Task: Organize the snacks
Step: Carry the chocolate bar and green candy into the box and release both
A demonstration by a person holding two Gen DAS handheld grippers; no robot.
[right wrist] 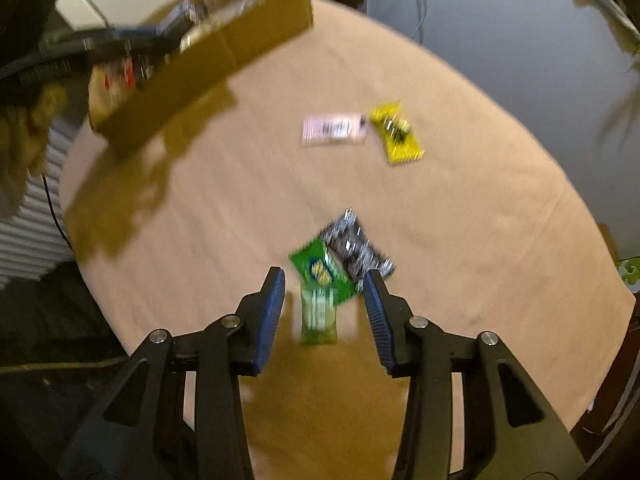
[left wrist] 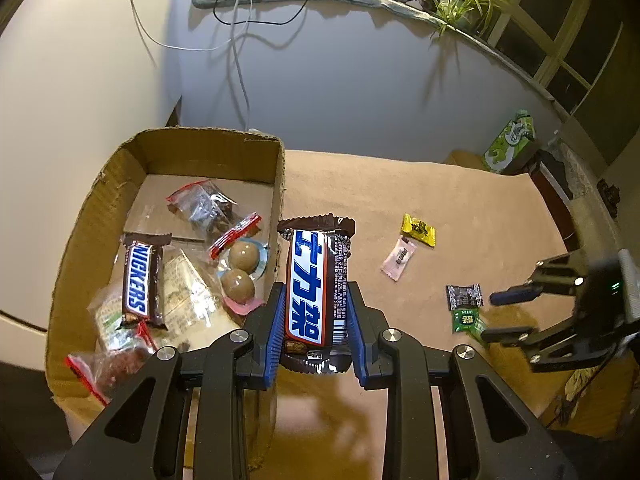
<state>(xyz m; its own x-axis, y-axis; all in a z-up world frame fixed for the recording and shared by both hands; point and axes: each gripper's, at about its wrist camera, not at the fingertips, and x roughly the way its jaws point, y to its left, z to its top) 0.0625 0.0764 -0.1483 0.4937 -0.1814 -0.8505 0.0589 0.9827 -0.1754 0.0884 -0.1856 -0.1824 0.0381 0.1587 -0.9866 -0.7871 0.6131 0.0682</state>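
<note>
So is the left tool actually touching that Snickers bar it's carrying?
Touching. The left wrist view shows the left tool with both blue pads pressed flat against the sides of the Snickers bar, no gap either side, holding it beside the cardboard box.

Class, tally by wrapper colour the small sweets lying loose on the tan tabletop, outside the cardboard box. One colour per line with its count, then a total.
Yellow sweet: 1
Pink sweet: 1
Black-and-silver sweet: 1
Green sweet: 1
Total: 4

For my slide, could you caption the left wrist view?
Left claw grips a Snickers bar beside the cardboard box.
</note>
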